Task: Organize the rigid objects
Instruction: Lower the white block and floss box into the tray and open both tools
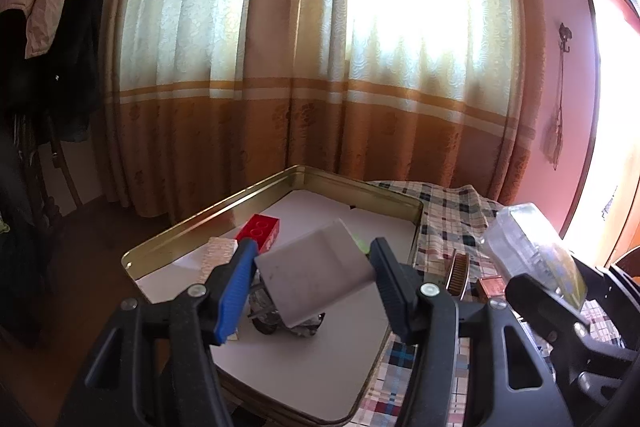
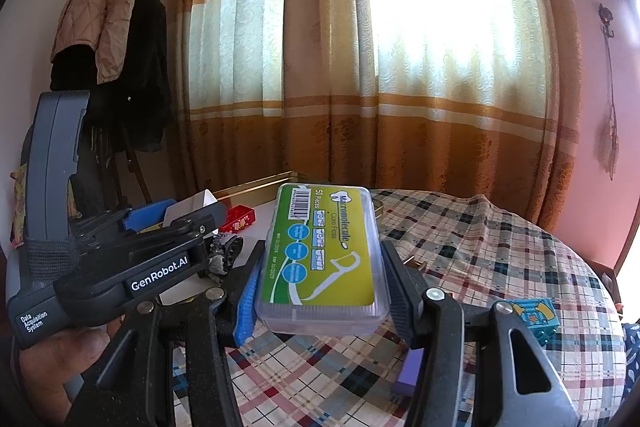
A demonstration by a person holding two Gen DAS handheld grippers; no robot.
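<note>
Left claw: I clamp a white charger block between my jaws, prongs pointing down, held above the tray.
Right claw: I pinch a clear floss-pick box by its long sides, green label up, lifted over the tablecloth.
Gold tray: under my left claw; a red block lies at 11 o'clock from the charger, a dark crumpled item beneath it.
Done so far: by my reckoning a few pieces already sit in the tray.
Left to do: both held items need setting down; a blue toy block at 4 o'clock and a purple piece at 6 o'clock wait on the checked cloth.
</note>
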